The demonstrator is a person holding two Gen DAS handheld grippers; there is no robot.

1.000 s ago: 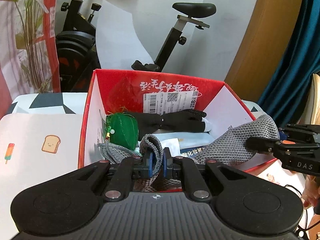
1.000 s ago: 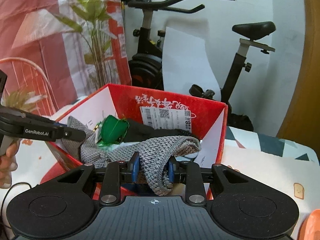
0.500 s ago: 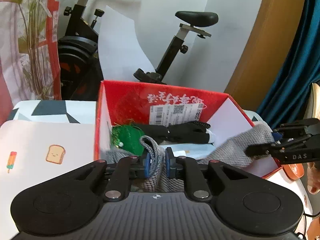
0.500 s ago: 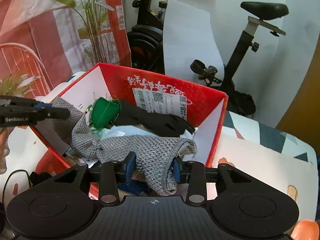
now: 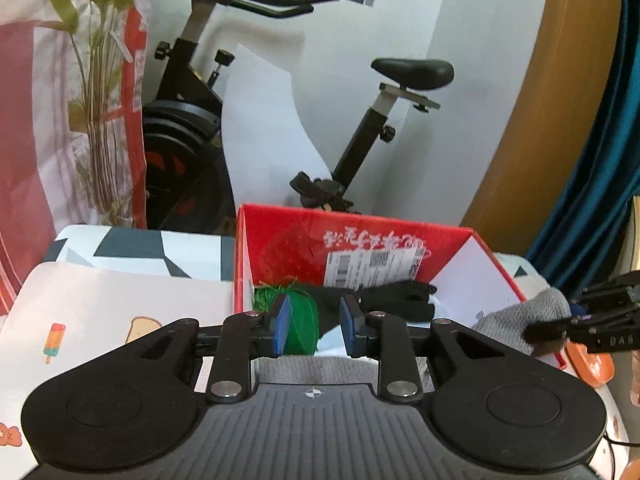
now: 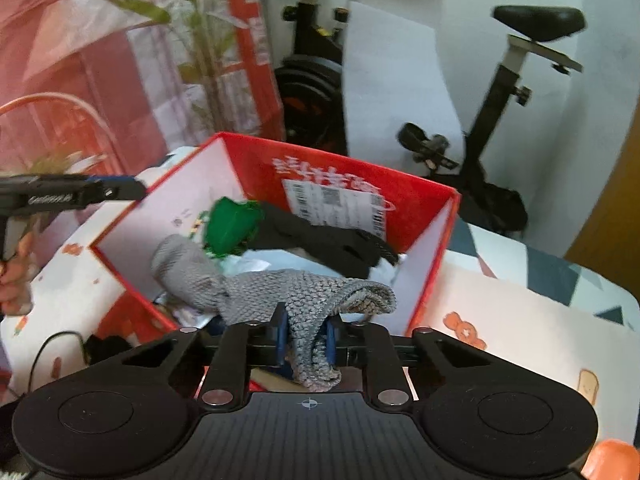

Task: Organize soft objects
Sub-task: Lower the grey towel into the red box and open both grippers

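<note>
Now we see the left tongs opening, empty, lower centre; the right tongs are closing on the grey knit over the red box.

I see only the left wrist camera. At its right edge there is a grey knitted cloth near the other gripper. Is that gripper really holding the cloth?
Observer: Yes. In the right wrist view the right gripper is closing, and its pads press on the grey knitted cloth.
Operator: Where is the cloth's other end?
Observer: It lies inside the red box, beside the green object.
Operator: Does anything hang from my gripper?
Observer: No. From the side, the left gripper is above the box's wall, its jaws opening with nothing between them.
</note>
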